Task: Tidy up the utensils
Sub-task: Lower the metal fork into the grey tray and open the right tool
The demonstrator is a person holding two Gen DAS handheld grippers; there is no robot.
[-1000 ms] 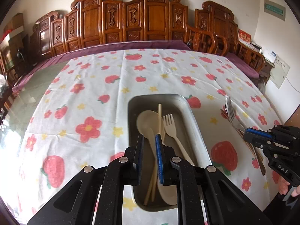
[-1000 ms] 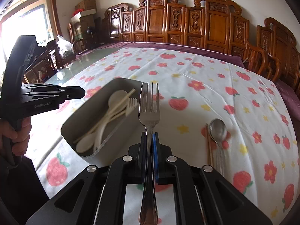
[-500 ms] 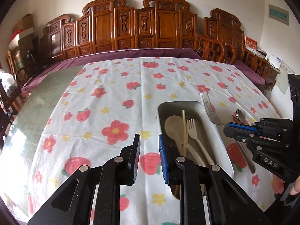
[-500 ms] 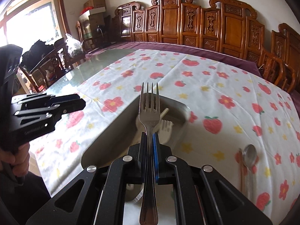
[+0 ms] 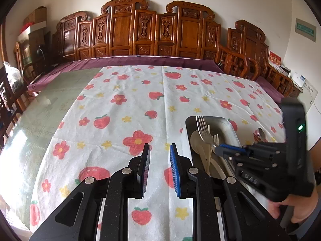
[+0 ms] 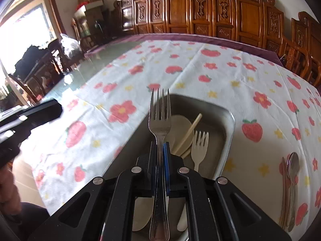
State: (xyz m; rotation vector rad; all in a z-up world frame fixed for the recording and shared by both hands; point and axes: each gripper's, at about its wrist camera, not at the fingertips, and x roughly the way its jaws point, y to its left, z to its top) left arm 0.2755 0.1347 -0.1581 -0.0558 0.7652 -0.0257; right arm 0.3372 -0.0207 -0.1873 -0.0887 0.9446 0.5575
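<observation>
My right gripper (image 6: 159, 146) is shut on a metal fork (image 6: 159, 120), tines forward, and holds it over the near left part of the steel tray (image 6: 228, 136). A beige plastic spoon (image 6: 179, 126), pale chopsticks (image 6: 190, 132) and a plastic fork (image 6: 198, 144) lie in the tray. In the left wrist view the same metal fork (image 5: 202, 128) sticks out of the right gripper (image 5: 217, 149) above the tray (image 5: 230, 126). My left gripper (image 5: 159, 154) hovers open over the flowered cloth, left of the tray, with nothing between its fingers.
A metal spoon (image 6: 293, 162) and dark wooden chopsticks (image 6: 283, 180) lie on the cloth right of the tray. Carved wooden chairs (image 5: 140, 32) line the table's far side. Bare glass tabletop (image 5: 50, 104) shows at the left. A hand (image 5: 297, 210) grips the right gripper's handle.
The left gripper drew away leftward from above the tray and its jaws parted wider. The right gripper carried the metal fork leftward until it hung over the tray.
</observation>
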